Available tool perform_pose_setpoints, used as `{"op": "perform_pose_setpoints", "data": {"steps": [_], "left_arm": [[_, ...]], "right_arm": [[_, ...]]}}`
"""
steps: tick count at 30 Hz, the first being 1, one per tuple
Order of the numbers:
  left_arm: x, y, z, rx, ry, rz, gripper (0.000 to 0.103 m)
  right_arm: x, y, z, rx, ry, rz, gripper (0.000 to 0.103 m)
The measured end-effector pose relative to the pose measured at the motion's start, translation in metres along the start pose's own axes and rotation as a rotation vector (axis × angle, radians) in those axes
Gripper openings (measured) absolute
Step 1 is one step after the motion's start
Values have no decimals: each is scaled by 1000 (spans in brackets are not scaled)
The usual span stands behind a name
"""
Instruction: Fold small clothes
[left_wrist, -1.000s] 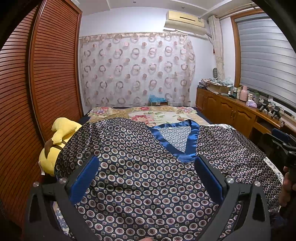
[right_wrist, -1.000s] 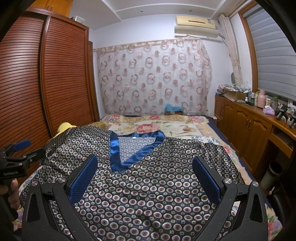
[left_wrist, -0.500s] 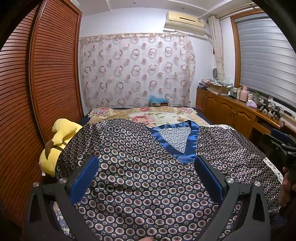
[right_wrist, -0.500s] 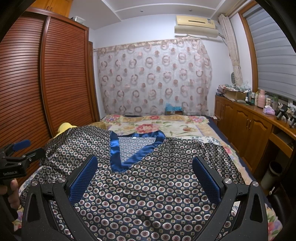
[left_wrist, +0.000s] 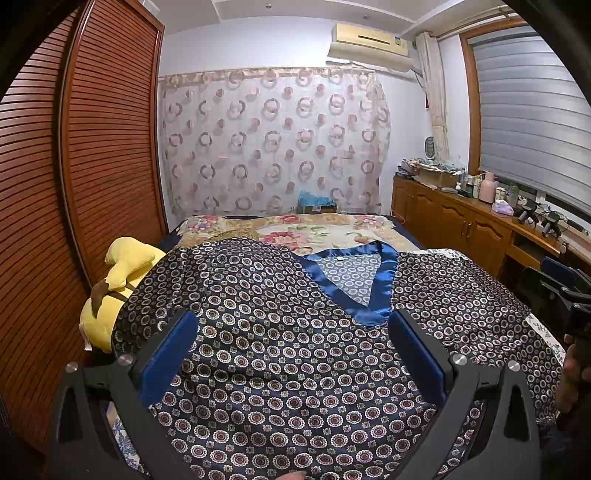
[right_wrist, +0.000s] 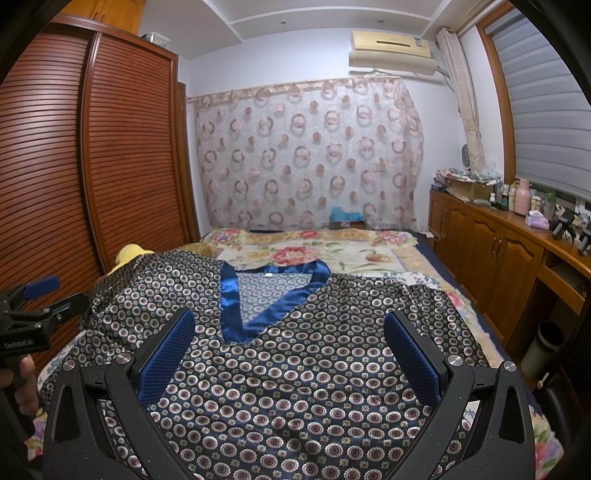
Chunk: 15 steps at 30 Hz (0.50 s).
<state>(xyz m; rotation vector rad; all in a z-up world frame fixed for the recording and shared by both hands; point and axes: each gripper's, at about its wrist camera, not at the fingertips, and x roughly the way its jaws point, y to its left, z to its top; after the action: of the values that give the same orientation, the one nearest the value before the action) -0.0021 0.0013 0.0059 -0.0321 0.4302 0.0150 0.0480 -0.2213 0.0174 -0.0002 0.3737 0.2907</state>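
Note:
A dark navy top (left_wrist: 280, 332) (right_wrist: 314, 369) with a circle print and a shiny blue V-neck band (left_wrist: 351, 288) (right_wrist: 258, 295) lies spread flat on the bed, neck pointing away from me. My left gripper (left_wrist: 291, 325) hovers open over its left half, blue pads wide apart with nothing between them. Over the right half my right gripper (right_wrist: 290, 325) stands open the same way. Each gripper shows at the edge of the other's view, the right gripper (left_wrist: 565, 291) and the left gripper (right_wrist: 37, 310), each held by a hand.
The bed has a floral quilt (right_wrist: 314, 251) beyond the top. A yellow plush toy (left_wrist: 118, 280) lies at the bed's left edge by the slatted wooden wardrobe (left_wrist: 74, 184). Wooden cabinets (right_wrist: 498, 254) with clutter run along the right wall; a bin (right_wrist: 543, 347) stands below.

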Motion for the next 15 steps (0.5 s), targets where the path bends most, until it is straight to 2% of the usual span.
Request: {"op": "perform_pose_setpoints", "data": {"steps": [15], "left_arm": [[-2,0,2,1,0,2,103]], "right_arm": [[0,0,0,1,0,1,103]]}}
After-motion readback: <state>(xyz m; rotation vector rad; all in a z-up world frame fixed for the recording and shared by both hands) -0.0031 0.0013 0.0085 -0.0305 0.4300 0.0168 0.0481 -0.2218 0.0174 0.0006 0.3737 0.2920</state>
